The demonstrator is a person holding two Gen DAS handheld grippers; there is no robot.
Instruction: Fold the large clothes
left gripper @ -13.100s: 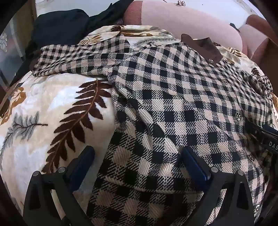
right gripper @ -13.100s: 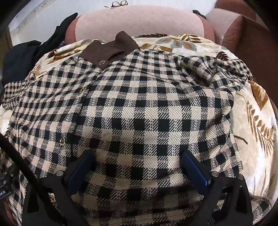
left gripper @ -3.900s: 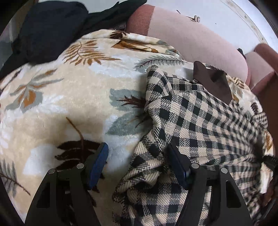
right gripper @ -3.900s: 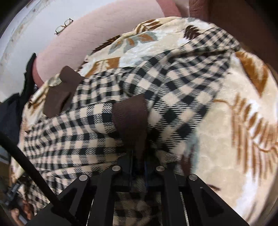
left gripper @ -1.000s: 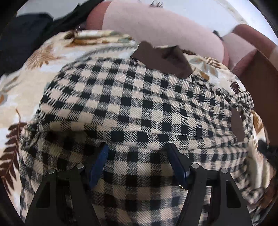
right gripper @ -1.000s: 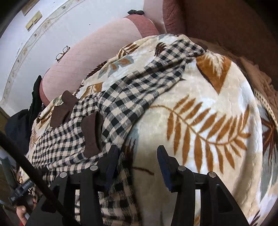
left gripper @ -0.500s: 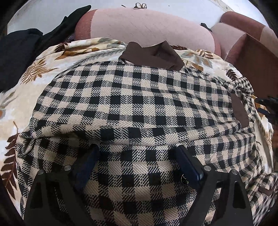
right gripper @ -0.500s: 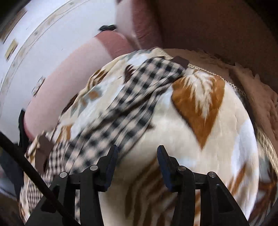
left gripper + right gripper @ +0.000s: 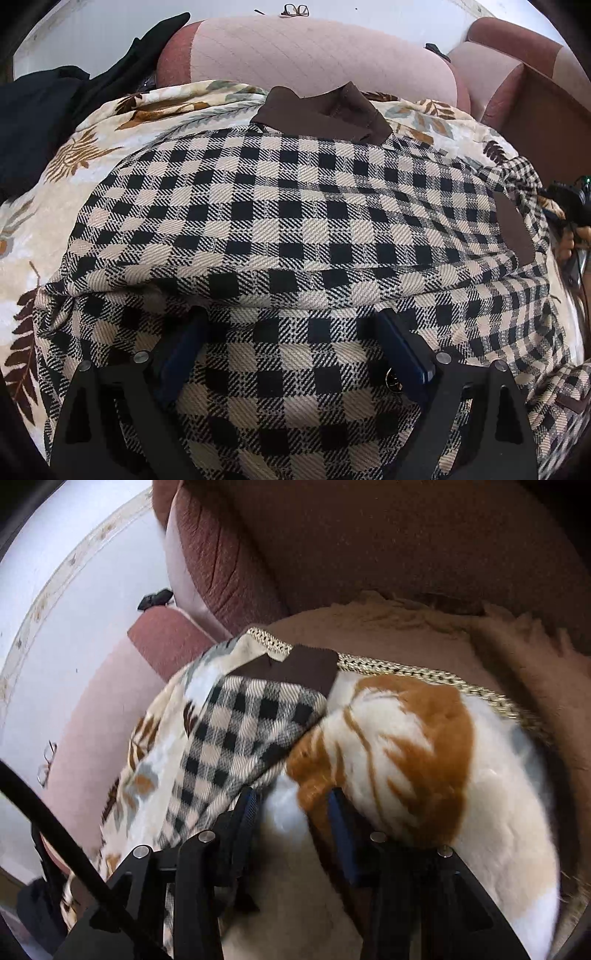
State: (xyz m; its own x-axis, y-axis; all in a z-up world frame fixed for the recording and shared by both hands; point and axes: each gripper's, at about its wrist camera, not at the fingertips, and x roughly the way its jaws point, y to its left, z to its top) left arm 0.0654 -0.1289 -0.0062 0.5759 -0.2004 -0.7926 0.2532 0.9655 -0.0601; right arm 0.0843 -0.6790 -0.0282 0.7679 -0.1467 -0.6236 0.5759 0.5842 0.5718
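Shirt (image 9: 295,221), spread on the blanket (image 9: 92,166), has just been let go by the left gripper (image 9: 295,354), jaws wide, while the right gripper (image 9: 295,812), jaws closing on nothing, is swung out beside the sleeve (image 9: 236,738), probably folded next.

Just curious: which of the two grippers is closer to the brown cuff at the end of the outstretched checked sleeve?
Right. The right gripper sits just short of the brown cuff, jaws closing. The left gripper is over the checked jacket body.

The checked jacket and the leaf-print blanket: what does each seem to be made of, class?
Checked jacket: looks like a thick woven cloth, perhaps wool-like; diagonal weave ribs show in every square. Matte finish.
Leaf-print blanket: looks like soft plush fleece; its surface is fuzzy with a slight sheen, though this view is blurred.
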